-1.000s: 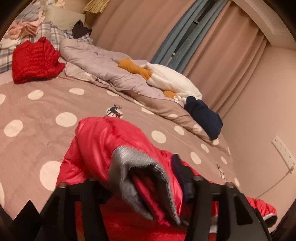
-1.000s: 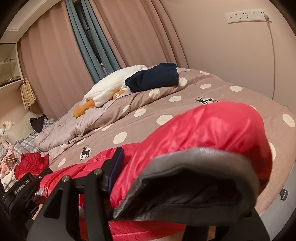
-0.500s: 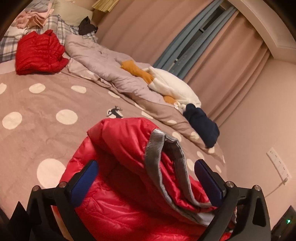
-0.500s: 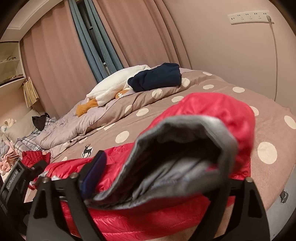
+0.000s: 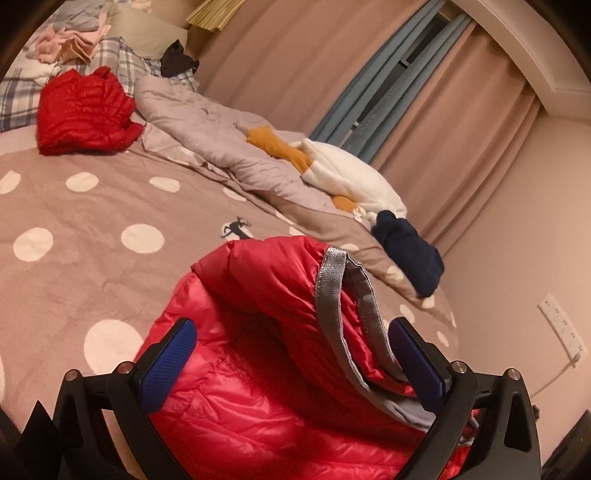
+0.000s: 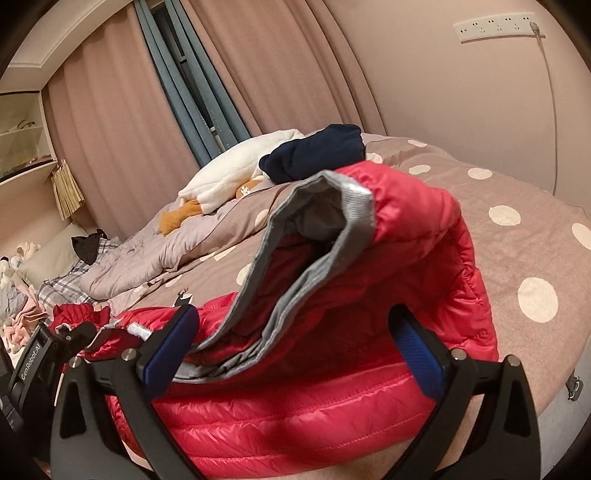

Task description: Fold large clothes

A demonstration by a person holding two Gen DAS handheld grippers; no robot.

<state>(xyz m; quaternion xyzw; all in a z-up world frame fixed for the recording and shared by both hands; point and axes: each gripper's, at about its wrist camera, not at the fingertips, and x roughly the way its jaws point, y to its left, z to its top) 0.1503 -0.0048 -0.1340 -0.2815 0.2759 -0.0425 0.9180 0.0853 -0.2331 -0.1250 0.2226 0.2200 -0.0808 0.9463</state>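
The red puffer jacket [image 5: 258, 387] lay on the spotted bedspread [image 5: 92, 236] at the near edge of the bed, its grey-trimmed hem [image 5: 328, 284] folded up and standing loose above the body of the garment.

Left gripper [image 5: 291, 365]: jaws stood wide apart, the 2 blue pads on either side of the jacket. The left pad was clear of the fabric; the right pad sat just beside the grey trim, and contact there could not be settled. No grip was seen.

Right gripper [image 6: 295, 350]: jaws were opening, near their widest — the jacket's grey-lined fold [image 6: 314, 229] rose between the fingers, and neither pad pressed on it. The left gripper's black body showed at the lower left of this view.

Elsewhere on the bed:
- a second red garment [image 5: 85, 110], folded, near the plaid pillows [image 5: 122, 62]
- a crumpled grey quilt [image 5: 207, 133] along the far side
- white and orange clothing [image 5: 343, 173] beside a navy garment [image 5: 410, 251], both near the curtains [image 5: 295, 66]

Wall sockets [image 6: 495, 26] were mounted on the pink wall
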